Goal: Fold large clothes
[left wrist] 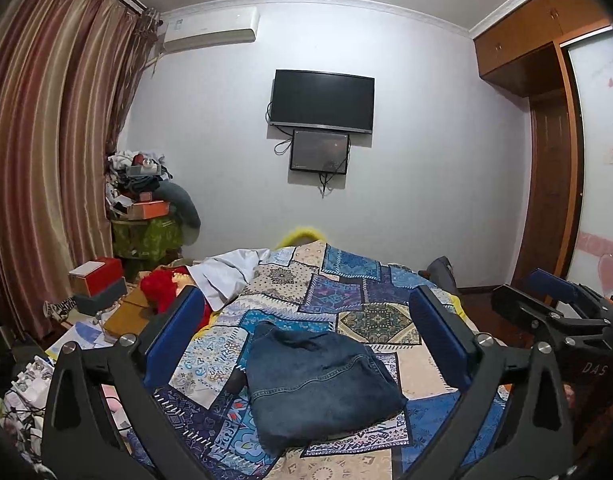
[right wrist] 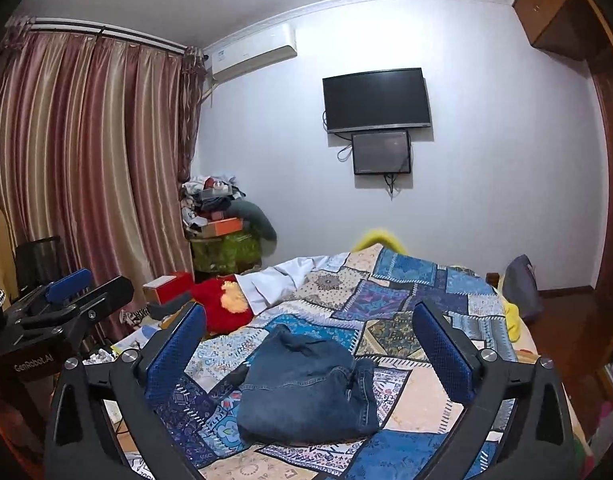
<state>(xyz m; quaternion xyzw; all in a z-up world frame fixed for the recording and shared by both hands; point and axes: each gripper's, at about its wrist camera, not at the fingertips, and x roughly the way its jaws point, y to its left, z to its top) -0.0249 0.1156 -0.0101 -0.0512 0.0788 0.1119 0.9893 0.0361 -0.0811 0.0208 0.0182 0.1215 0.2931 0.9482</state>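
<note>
A pair of blue denim jeans (left wrist: pixel 318 380) lies folded into a compact bundle on the patchwork bedspread (left wrist: pixel 370 284); it also shows in the right wrist view (right wrist: pixel 306 392). My left gripper (left wrist: pixel 306 320) is open and empty, held above and behind the jeans, blue pads wide apart. My right gripper (right wrist: pixel 310 336) is open and empty too, held above the jeans. The right gripper shows at the right edge of the left wrist view (left wrist: pixel 554 300), and the left gripper at the left edge of the right wrist view (right wrist: pixel 70 292).
A white garment (left wrist: pixel 226 276) and a red plush toy (left wrist: pixel 162 288) lie at the bed's far left. Boxes and papers (left wrist: pixel 98 280) clutter the floor to the left, by striped curtains (left wrist: pixel 46 160). A wardrobe (left wrist: pixel 546 160) stands at the right.
</note>
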